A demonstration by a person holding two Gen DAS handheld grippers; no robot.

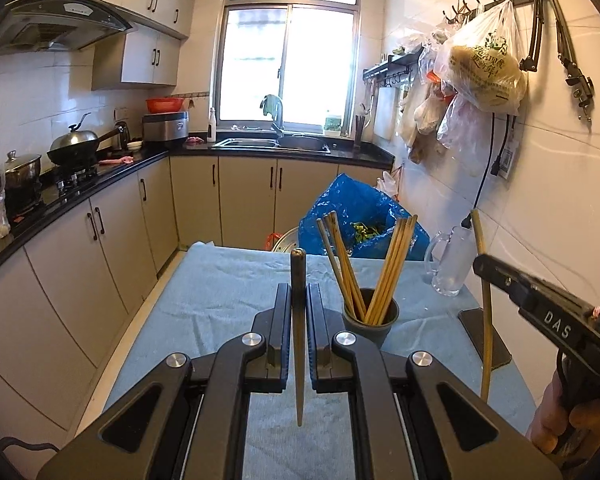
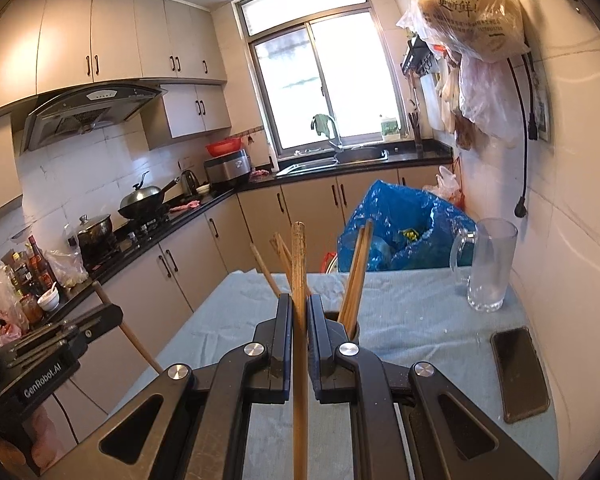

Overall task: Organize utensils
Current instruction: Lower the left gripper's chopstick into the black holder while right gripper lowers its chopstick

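Chopsticks [image 1: 364, 272] stand bunched in a dark cup [image 1: 371, 318] at centre frame of the left wrist view, where the left gripper [image 1: 299, 300] clamps a dark chopstick [image 1: 298, 344] upright. Right wrist view: the right gripper [image 2: 300, 312] pinches a brown chopstick [image 2: 299, 320] at lower centre, cup [image 2: 352, 326] just behind.

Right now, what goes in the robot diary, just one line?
left tool: shut on chopstick | right tool: shut on chopstick | cup: holds chopsticks | step: both above cloth

Holder [image 2: 350, 322] mostly hidden, maybe dk cup.
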